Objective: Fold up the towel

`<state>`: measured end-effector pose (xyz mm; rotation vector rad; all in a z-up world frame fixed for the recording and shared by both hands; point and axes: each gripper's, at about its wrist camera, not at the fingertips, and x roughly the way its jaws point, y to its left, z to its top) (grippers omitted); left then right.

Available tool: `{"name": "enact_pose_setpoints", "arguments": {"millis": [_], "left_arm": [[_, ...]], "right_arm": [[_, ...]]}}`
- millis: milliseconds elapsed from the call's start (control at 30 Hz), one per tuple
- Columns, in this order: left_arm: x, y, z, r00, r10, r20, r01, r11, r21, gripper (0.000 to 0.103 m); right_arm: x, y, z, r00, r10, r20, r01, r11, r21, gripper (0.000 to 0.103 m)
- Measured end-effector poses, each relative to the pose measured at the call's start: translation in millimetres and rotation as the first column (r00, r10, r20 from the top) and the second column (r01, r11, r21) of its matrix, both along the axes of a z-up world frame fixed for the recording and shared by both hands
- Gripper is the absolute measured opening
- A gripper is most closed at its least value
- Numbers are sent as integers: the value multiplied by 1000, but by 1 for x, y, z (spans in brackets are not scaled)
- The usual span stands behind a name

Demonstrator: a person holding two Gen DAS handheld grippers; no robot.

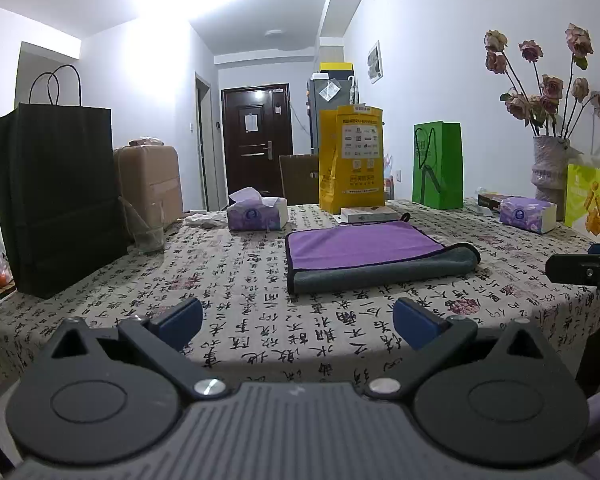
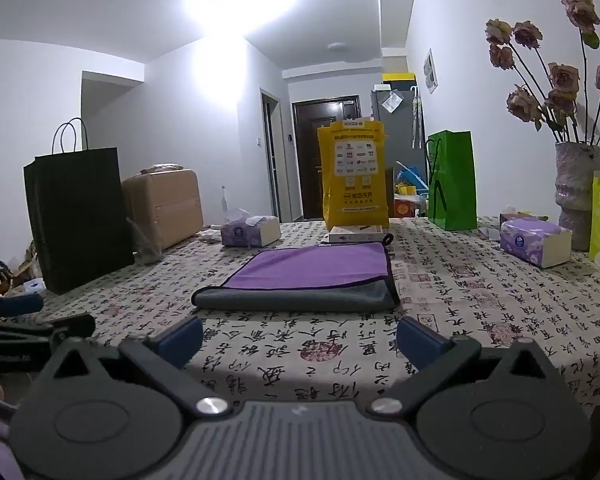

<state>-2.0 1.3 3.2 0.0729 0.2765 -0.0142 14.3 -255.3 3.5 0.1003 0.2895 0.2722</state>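
A towel, purple on one face and grey on the other (image 1: pixel 364 252), lies folded flat on the patterned tablecloth (image 1: pixel 240 280), with its grey folded edge toward me. In the right wrist view the towel (image 2: pixel 312 276) lies straight ahead. My left gripper (image 1: pixel 298 322) is open and empty, low over the table's near edge, short of the towel and to its left. My right gripper (image 2: pixel 300 340) is open and empty, just short of the towel's grey edge. The right gripper's fingers (image 1: pixel 580 270) show at the right edge of the left wrist view.
A black paper bag (image 1: pixel 56 200) and a glass (image 1: pixel 148 232) stand at the left. Tissue packs (image 1: pixel 256 212) (image 2: pixel 534 240), a yellow bag (image 1: pixel 352 164), a green bag (image 1: pixel 438 164), a flat box (image 1: pixel 370 214) and a vase of flowers (image 2: pixel 576 192) ring the far side.
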Motion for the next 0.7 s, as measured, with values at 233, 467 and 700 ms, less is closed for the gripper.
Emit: {"name": "enact_pose_setpoints", "arguments": {"millis": [233,467,700], "left_arm": [[0,-1,0,1000,0,1,0,1000,1,103],[0,-1,0,1000,1,1,-1,1000,2,103],[0,-3,0,1000,-3,3,3,1000,7,103]], "right_arm": [[1,-1,-1,1000,-2,-3,2,1000,0,103],[3,-2,-2,1000,-9,-16,9,1000,-2,103],[2,-2,0,1000,-9,-6,9,1000,-3,103]]}}
